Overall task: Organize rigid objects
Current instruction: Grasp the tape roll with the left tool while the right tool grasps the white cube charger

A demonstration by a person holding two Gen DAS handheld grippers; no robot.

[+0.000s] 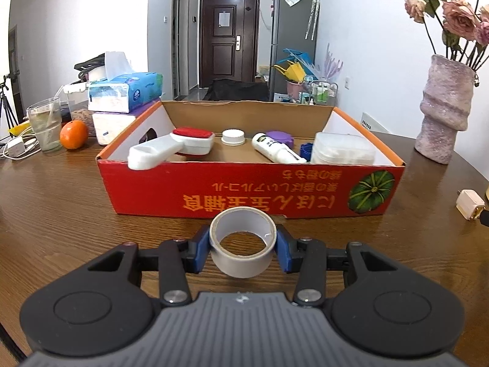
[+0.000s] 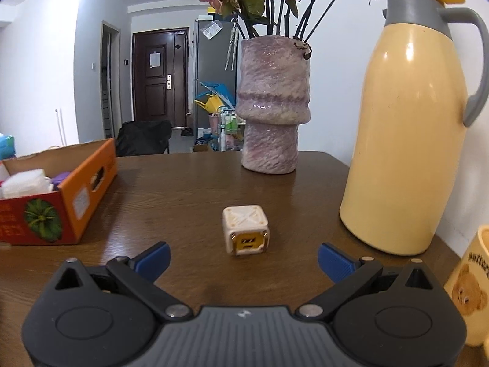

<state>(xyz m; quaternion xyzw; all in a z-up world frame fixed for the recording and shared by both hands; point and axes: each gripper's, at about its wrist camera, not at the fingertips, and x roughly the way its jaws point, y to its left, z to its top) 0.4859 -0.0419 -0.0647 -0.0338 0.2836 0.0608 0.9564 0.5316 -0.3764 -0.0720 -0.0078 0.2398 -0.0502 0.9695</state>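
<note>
My left gripper [image 1: 243, 248] is shut on a roll of white tape [image 1: 243, 253], its blue pads pressing the roll's two sides, held just above the table in front of the red cardboard box [image 1: 244, 194]. The box holds a white lint roller with a red head [image 1: 171, 148], a white cap [image 1: 233, 137], a white bottle [image 1: 276, 150], a purple lid [image 1: 279, 137] and a clear plastic case [image 1: 343, 152]. My right gripper [image 2: 243, 258] stands open, wide apart, just short of a small cream cube charger [image 2: 246, 234] on the table. The same charger [image 1: 469, 205] shows at the right edge of the left wrist view.
A pink vase with dried roses [image 2: 273, 107] stands behind the charger, a tall yellow thermos [image 2: 409, 140] to its right, a bear mug [image 2: 470, 293] at the near right. Left of the box are a tissue pack [image 1: 125, 90], an orange [image 1: 73, 134] and a glass [image 1: 45, 128].
</note>
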